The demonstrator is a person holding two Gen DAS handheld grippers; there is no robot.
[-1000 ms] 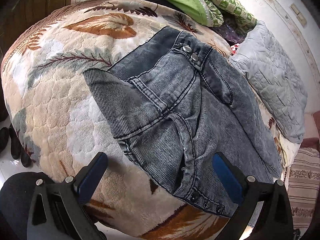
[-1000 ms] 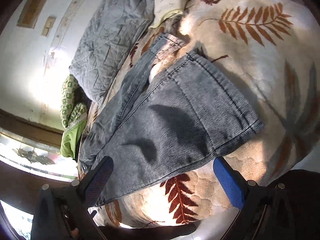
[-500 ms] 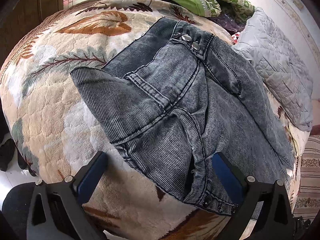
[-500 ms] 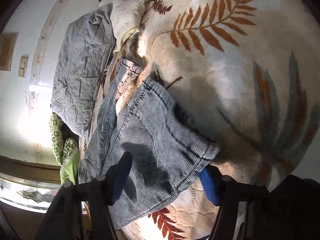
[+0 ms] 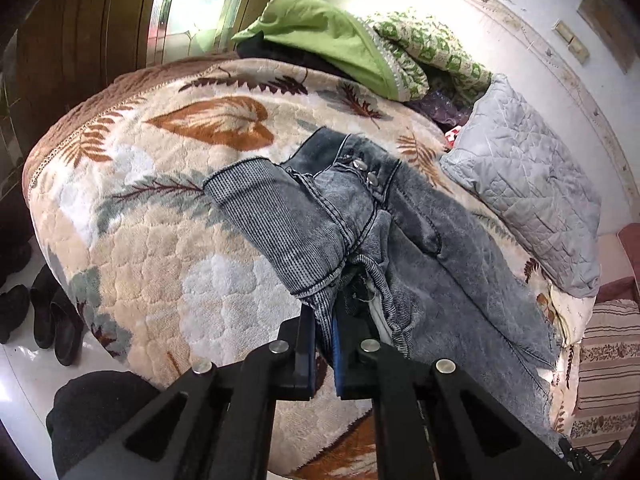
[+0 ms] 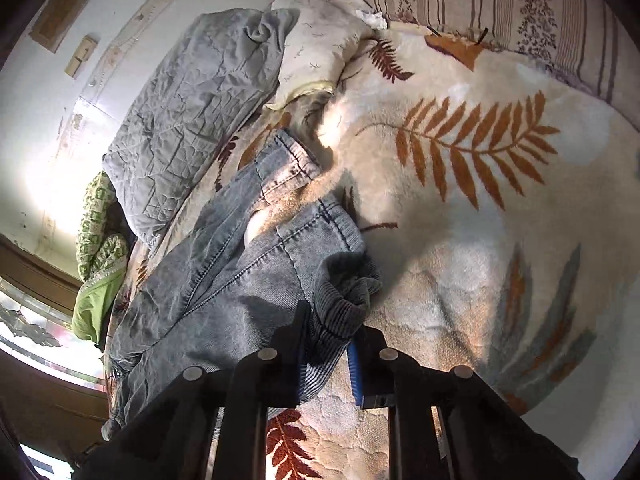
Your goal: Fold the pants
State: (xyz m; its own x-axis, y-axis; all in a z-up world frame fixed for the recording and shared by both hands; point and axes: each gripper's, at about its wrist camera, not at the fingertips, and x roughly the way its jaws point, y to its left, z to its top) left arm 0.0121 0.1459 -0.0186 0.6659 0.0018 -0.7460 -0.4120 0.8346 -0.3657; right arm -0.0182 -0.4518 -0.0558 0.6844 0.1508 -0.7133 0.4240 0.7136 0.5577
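Grey-blue denim pants [image 5: 400, 240] lie on a leaf-patterned blanket [image 5: 160, 240] on the bed, waistband with two metal buttons at the far end. My left gripper [image 5: 325, 344] is shut on the near waist edge of the pants and lifts it in a bunch. In the right wrist view the pants [image 6: 224, 280] stretch away to the left, one leg hem lying free further off. My right gripper [image 6: 330, 344] is shut on the bunched hem of the near leg.
A grey quilted pillow [image 5: 528, 200] lies beside the pants, also in the right wrist view [image 6: 192, 100]. Green clothes [image 5: 332, 44] are piled at the bed's far end. Black shoes [image 5: 48, 320] stand on the floor left. A striped cushion [image 6: 500, 0] lies beyond the blanket.
Both grippers went from open to shut on the pants. The left closed on the waist edge, the right on the leg hem, and the fabric has bunched up and lifted.
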